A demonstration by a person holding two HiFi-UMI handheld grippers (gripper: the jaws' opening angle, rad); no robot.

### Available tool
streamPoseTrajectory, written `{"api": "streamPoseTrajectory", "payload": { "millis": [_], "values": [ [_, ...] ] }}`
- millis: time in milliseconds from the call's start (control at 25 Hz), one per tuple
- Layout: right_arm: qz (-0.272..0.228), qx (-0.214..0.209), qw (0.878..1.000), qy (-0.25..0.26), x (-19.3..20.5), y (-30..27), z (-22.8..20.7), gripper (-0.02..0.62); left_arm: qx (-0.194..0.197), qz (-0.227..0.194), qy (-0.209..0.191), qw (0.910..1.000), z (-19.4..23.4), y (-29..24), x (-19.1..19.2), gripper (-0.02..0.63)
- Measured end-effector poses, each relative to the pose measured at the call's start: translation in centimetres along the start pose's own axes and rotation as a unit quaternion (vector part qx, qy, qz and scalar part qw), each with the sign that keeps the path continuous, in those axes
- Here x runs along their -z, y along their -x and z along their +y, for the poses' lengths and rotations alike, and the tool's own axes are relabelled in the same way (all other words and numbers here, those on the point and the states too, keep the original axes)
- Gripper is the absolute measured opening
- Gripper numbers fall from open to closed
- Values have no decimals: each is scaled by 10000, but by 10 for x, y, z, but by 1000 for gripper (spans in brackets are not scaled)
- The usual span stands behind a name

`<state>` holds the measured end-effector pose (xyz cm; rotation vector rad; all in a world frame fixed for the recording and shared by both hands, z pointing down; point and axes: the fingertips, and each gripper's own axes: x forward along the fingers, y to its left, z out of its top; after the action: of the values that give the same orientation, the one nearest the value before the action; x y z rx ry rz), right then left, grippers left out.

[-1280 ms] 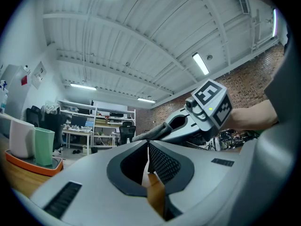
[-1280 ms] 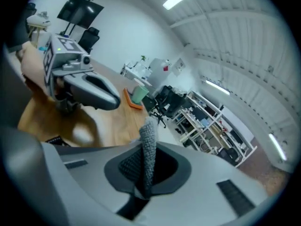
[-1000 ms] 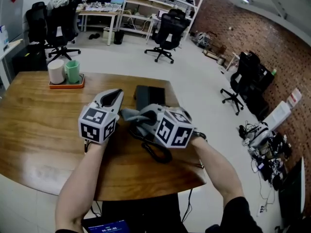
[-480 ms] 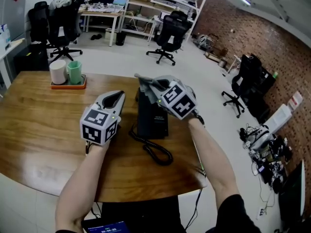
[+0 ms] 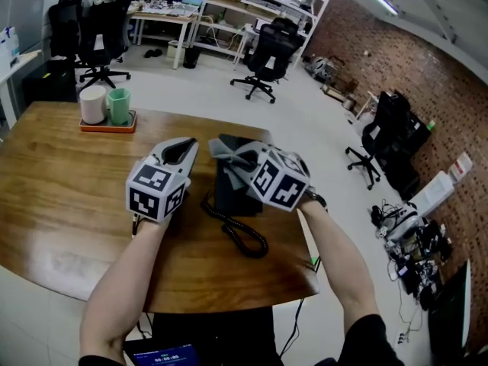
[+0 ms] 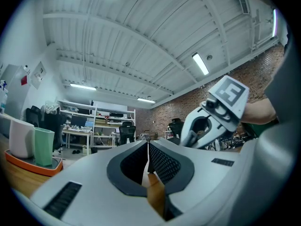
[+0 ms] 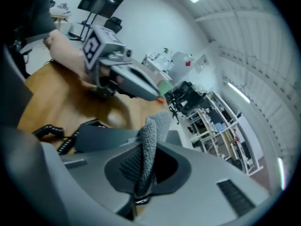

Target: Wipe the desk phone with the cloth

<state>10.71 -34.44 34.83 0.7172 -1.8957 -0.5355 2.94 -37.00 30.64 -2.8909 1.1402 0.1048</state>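
Because nothing braces the phone (image 5: 238, 193), we judge the main risk to be that a firm stroke shoves it along the desk (image 5: 61, 181) instead of cleaning it. The coiled cord (image 5: 244, 236), looping on the near side of the phone, could also snag the cloth (image 5: 227, 151) or get dragged with it. A second worry is the grip itself: only a narrow fold is caught, so a hard drag across the phone might pull the cloth free. Our right gripper (image 5: 242, 162) hangs over the far half of the phone, its fingers pinching that grey fold, most of which sticks out past the tips toward the phone's far edge. Whether the cloth touches the phone we cannot tell. Our left gripper (image 5: 183, 147) sits just left of the phone, apart from it, its fingers pressed together with nothing between them.
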Motion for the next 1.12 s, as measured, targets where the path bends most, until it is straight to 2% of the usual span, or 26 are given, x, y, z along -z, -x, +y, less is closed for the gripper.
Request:
{"api": "streamPoseTrajectory", "payload": {
  "millis": [200, 360, 440, 560, 680, 760, 840, 960, 1120],
  "values": [
    [36, -724, 9930, 931, -9, 26, 88, 23, -2, -1, -3, 10000, 3, 2, 0, 0],
    [158, -1195, 9828, 1400, -3, 40, 118, 25, -11, -9, 5, 10000, 5, 2, 1, 0],
    [42, -923, 9883, 1211, -6, 41, 95, 25, -1, -4, 1, 10000, 5, 1, 2, 0],
    [-175, 125, 9988, 440, -8, 34, 19, 25, 2, -9, 6, 10000, 5, 1, 2, 0],
    [-128, 1071, 9937, -315, 4, 20, -53, 25, 10, -11, 7, 10000, 1, 0, 2, 0],
    [-116, 1368, 9883, -659, 9, 9, -82, 25, 18, -13, 8, 10000, 0, 0, 2, 0],
    [-37, 1394, 9866, -842, 16, -5, -94, 25, 22, -20, 11, 10000, -1, 0, 0, 0],
    [148, 1242, 9884, -861, 28, -18, -90, 21, 34, -22, 3, 10000, -2, 1, -1, 0],
    [193, 868, 9946, -533, 26, -10, -60, 25, 41, -21, -7, 10000, -1, 2, -1, 0]
  ]
}}
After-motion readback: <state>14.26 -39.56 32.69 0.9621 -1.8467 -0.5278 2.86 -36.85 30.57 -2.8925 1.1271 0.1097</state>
